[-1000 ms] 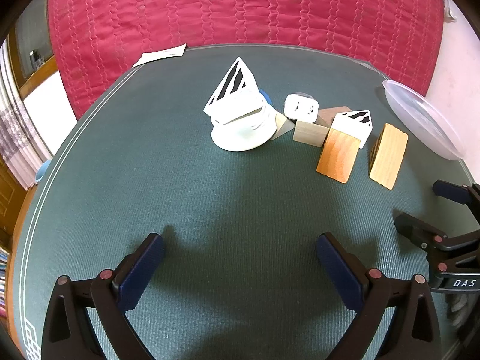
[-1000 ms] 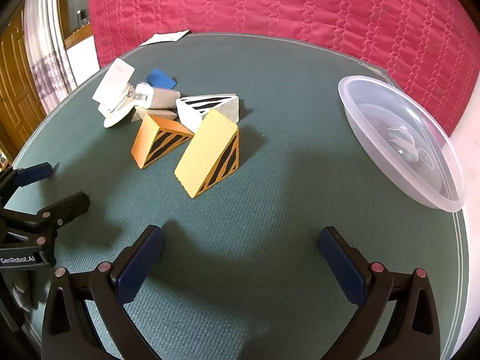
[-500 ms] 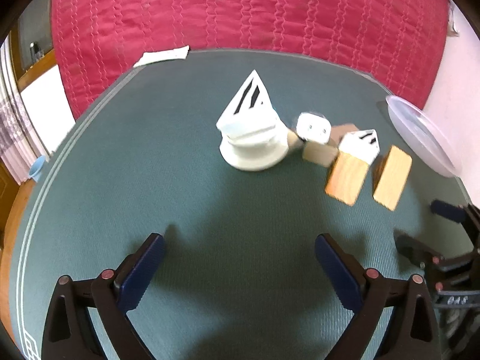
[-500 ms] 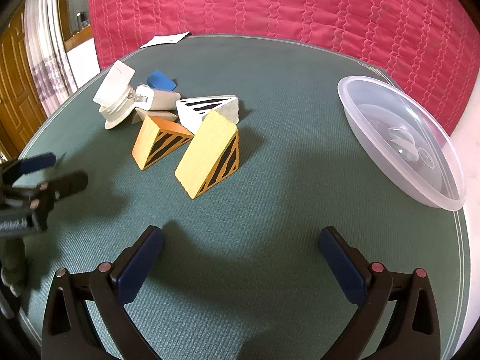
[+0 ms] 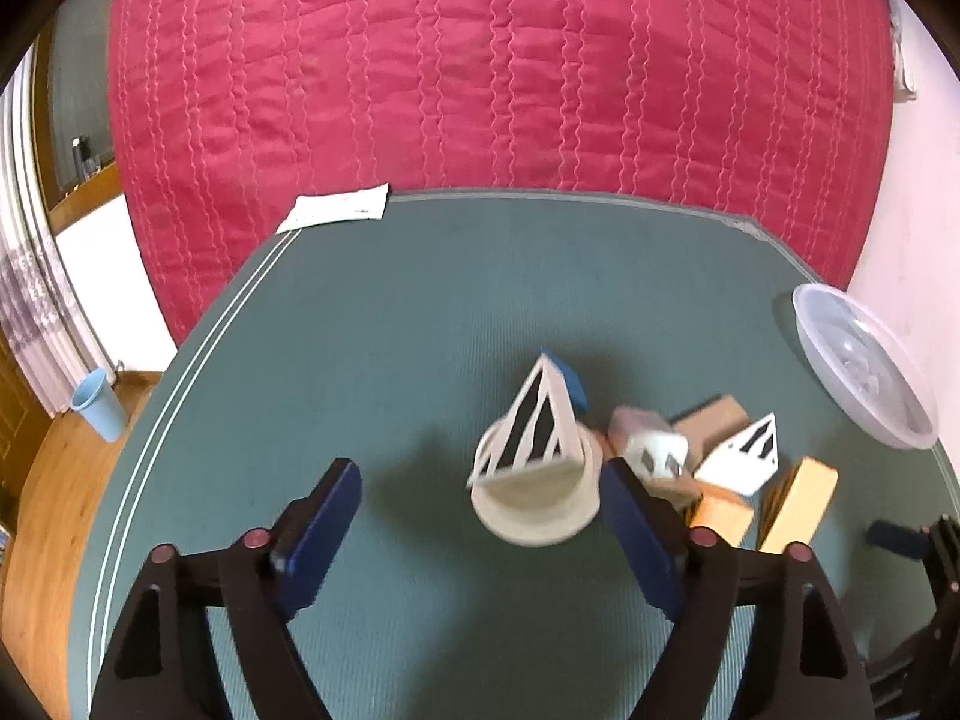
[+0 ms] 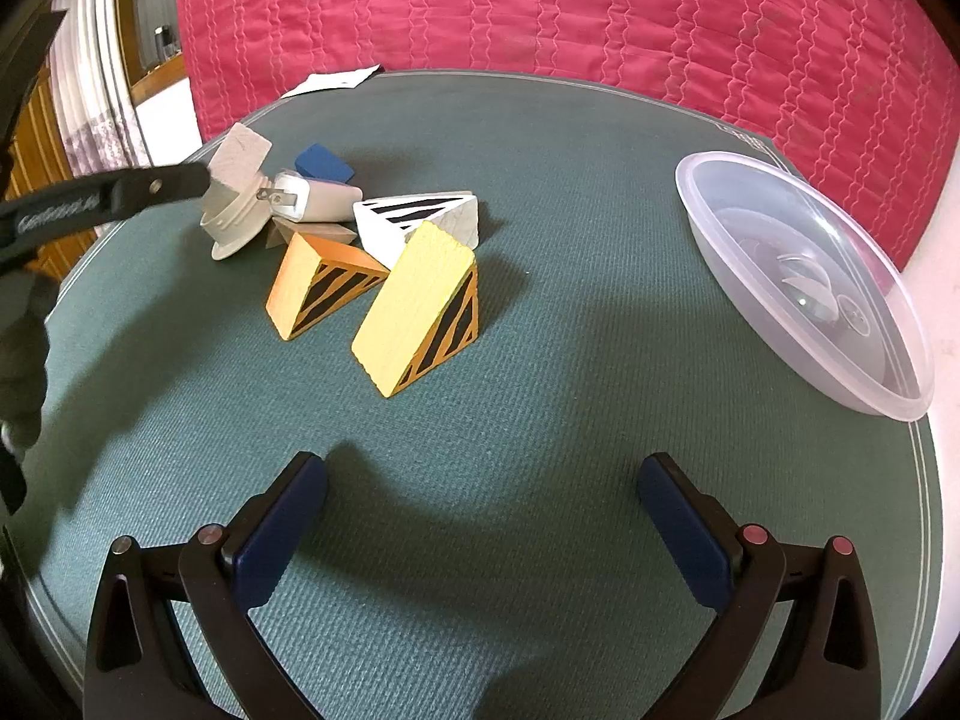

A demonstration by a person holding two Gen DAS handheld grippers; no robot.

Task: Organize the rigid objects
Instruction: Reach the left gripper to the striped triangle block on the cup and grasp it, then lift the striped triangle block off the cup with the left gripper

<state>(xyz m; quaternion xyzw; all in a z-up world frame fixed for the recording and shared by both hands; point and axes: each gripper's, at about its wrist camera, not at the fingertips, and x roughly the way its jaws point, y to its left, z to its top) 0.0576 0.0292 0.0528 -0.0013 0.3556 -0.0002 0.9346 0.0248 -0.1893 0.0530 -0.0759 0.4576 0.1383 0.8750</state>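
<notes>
The small white round cup (image 5: 535,501) stands on the green worktop (image 6: 570,450) with a white black-striped wedge (image 5: 537,420) leaning inside it; just beside it to the right lie a white plug adapter (image 5: 654,450) and the orange (image 6: 318,285) and yellow (image 6: 420,306) striped wedges. The left claw (image 5: 480,531) is around the cup, its jaws have just been closing but do not press it. The right claw (image 6: 480,516) is wide and empty, and the clear plastic bowl (image 6: 804,282), far right of the cup, holds no blocks.

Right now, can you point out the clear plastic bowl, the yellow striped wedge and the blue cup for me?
clear plastic bowl (image 6: 900,324): right wrist view, on its near rim.
yellow striped wedge (image 6: 414,294): right wrist view, on its sloping yellow face.
blue cup (image 5: 99,405): left wrist view, on its side wall.
</notes>
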